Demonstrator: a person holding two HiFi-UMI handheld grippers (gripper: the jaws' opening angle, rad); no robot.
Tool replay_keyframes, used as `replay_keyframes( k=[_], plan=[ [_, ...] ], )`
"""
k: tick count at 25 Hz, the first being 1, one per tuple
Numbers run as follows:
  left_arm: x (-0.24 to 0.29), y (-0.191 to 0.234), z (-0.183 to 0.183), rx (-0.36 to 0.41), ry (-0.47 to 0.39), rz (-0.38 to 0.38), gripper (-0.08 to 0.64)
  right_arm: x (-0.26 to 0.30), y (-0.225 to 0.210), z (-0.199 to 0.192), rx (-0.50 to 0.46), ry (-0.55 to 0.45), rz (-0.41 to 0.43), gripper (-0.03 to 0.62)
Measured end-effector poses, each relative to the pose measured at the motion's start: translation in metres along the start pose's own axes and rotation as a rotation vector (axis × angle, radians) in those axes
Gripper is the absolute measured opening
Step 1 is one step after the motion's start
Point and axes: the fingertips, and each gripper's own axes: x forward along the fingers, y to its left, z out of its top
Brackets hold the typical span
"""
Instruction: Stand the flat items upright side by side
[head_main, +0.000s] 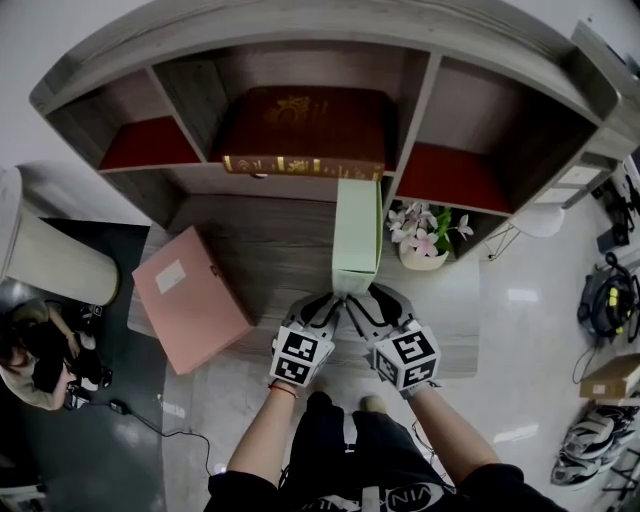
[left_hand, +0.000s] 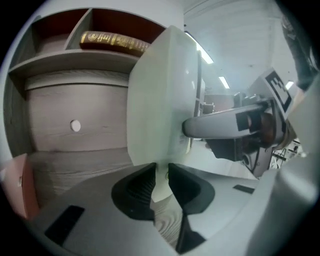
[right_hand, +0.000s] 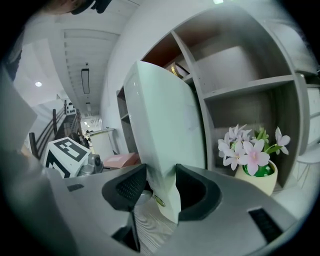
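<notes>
Both claws meet at the near end of the pale green box (head_main: 356, 235), which stands on edge on the grey wooden tabletop (head_main: 270, 250). The left gripper (left_hand: 161, 175) pinches its near edge and the right gripper (right_hand: 160, 182) clamps its thickness. A pink box (head_main: 190, 298) lies flat to the left (well apart). In the shelf (head_main: 420, 110), the middle compartment holds a brown book (head_main: 305, 130) lying flat. A flower pot (head_main: 423, 257) sits to the right, beside white floor (head_main: 530, 300).

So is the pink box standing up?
No, the pink box lies flat on the desk, while the green box beside it stands upright.
</notes>
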Motion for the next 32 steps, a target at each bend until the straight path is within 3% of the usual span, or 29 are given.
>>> replay_keyframes(
  k=[8,13,25,32],
  plan=[
    [0.020,-0.001,0.010,0.024,0.012,-0.074,0.073,0.000,-0.020,0.003,0.030,-0.012,-0.054,0.170],
    [0.026,0.000,0.012,0.082,0.030,-0.120,0.071,0.001,-0.025,0.004,0.032,-0.020,-0.081,0.164],
    [0.023,-0.002,0.009,0.080,0.019,-0.171,0.061,-0.006,-0.026,0.001,0.041,-0.020,-0.188,0.156],
    [-0.002,0.001,0.009,0.012,-0.047,-0.172,0.040,-0.039,-0.025,-0.001,0.059,-0.062,-0.273,0.049]
  ],
)
